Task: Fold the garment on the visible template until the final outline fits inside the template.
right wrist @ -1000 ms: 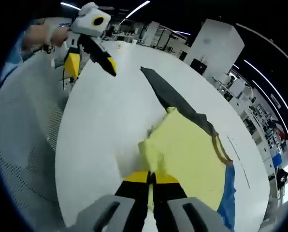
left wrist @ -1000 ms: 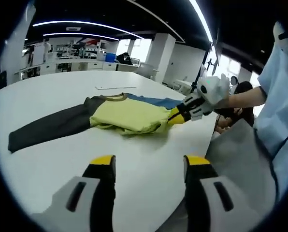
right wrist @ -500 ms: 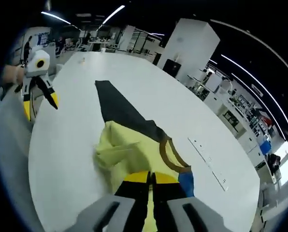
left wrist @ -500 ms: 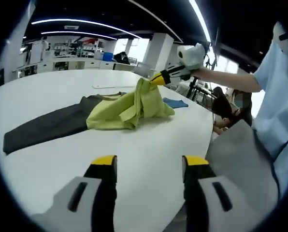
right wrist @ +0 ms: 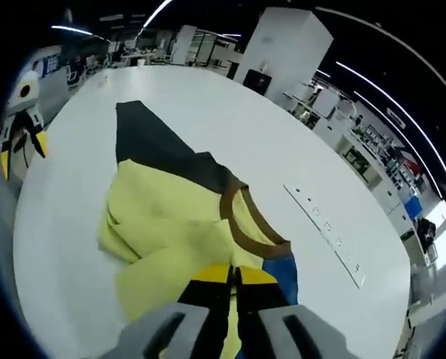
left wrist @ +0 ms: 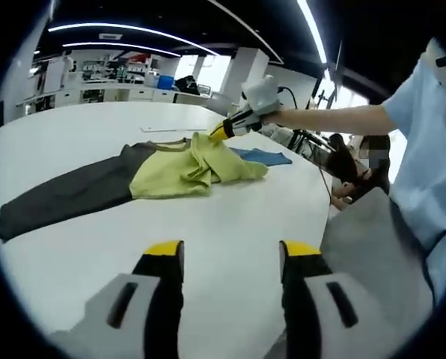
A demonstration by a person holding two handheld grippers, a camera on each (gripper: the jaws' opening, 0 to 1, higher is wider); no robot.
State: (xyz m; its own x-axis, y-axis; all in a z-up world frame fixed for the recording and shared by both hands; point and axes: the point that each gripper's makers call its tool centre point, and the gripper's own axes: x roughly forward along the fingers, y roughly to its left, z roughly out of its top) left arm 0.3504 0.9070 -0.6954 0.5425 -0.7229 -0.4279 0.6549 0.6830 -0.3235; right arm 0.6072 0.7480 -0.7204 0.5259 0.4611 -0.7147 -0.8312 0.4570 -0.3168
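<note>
The garment lies on the white table (left wrist: 230, 217): a yellow body (left wrist: 174, 170) with a brown collar (right wrist: 240, 224), a dark grey sleeve (left wrist: 58, 196) and a blue sleeve (left wrist: 266, 156). My right gripper (left wrist: 220, 133) is shut on a bunched fold of the yellow fabric, held low over the body near the collar. In the right gripper view its jaws (right wrist: 234, 275) are closed together on yellow cloth (right wrist: 170, 232), with the dark sleeve (right wrist: 148, 146) stretching away. My left gripper (left wrist: 230, 253) is open and holds nothing, above bare table in front of the garment, also seen as (right wrist: 21, 149).
A thin white strip (right wrist: 324, 233) lies on the table beyond the collar. A person in a light blue top (left wrist: 425, 149) stands at the table's right edge, arm reaching out. A grey panel (left wrist: 373, 247) adjoins the table there. Desks and pillars stand far behind.
My right gripper has carried the lifted yellow fabric across the shirt toward the collar and lowered it, so the fold now droops onto the body. The left gripper has stayed put, open.
</note>
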